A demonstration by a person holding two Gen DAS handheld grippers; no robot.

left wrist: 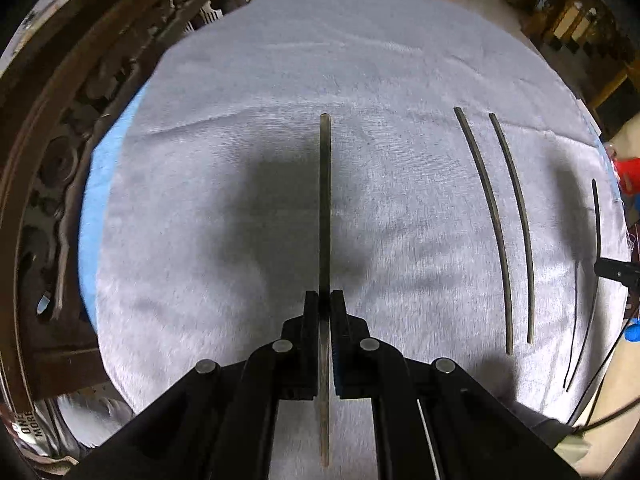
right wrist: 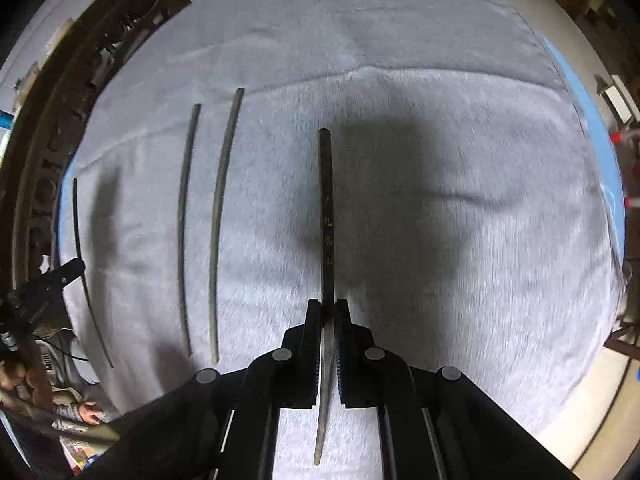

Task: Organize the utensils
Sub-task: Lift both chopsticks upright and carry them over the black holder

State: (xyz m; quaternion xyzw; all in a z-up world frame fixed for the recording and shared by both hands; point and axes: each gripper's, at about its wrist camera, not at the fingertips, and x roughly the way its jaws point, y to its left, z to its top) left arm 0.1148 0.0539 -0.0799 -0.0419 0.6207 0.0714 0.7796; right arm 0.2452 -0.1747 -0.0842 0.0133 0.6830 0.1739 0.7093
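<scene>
My left gripper (left wrist: 325, 301) is shut on a dark chopstick (left wrist: 325, 200) that it holds above the grey cloth (left wrist: 240, 120), pointing away from me. My right gripper (right wrist: 328, 303) is shut on another dark chopstick (right wrist: 328, 216) with gold characters along it. Two more chopsticks lie side by side on the cloth, right of the left gripper (left wrist: 486, 216) (left wrist: 520, 216) and left of the right gripper (right wrist: 183, 220) (right wrist: 219, 216). Each view catches the other gripper at its edge, the right gripper (left wrist: 616, 271) and the left gripper (right wrist: 66, 274), with its chopstick.
The grey cloth covers a round table with a blue layer (left wrist: 102, 168) showing at its rim. Carved dark wooden furniture (left wrist: 52, 152) stands close on the left. A red object (left wrist: 628, 176) sits off the right edge. A person's hand (right wrist: 89, 414) shows low on the left.
</scene>
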